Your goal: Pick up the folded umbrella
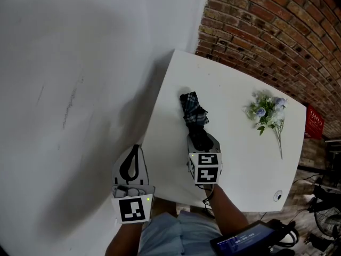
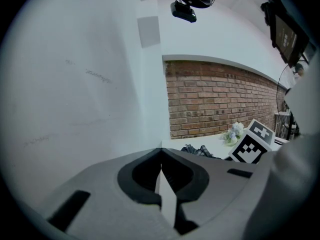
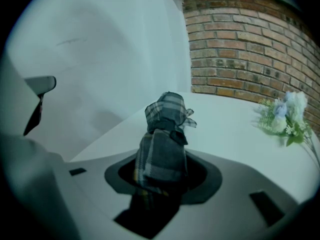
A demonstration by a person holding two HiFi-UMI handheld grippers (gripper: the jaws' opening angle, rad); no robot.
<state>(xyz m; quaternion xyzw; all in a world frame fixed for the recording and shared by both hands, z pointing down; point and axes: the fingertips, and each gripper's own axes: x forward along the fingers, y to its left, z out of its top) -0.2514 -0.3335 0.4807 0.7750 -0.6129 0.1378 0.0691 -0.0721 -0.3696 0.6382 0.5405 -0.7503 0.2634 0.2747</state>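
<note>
The folded umbrella [image 1: 194, 112], a dark plaid bundle, lies lengthwise on the white table [image 1: 234, 159] near its left edge. My right gripper [image 1: 202, 138] is shut on the near end of the umbrella [image 3: 166, 134], and the fabric fills the gap between the jaws of the right gripper [image 3: 161, 159]. The umbrella's far end points away toward the brick wall. Whether it has left the tabletop I cannot tell. My left gripper [image 1: 136, 152] hangs off the table's left side, in front of the white wall. The jaws of the left gripper [image 2: 161, 156] are shut with nothing in them.
A small bunch of white and blue flowers [image 1: 267, 112] lies on the table's right part. A brick wall [image 1: 277, 31] runs behind the table, with a red sign [image 1: 314, 122] low on it. A dark tablet-like device [image 1: 250, 241] sits at the person's waist.
</note>
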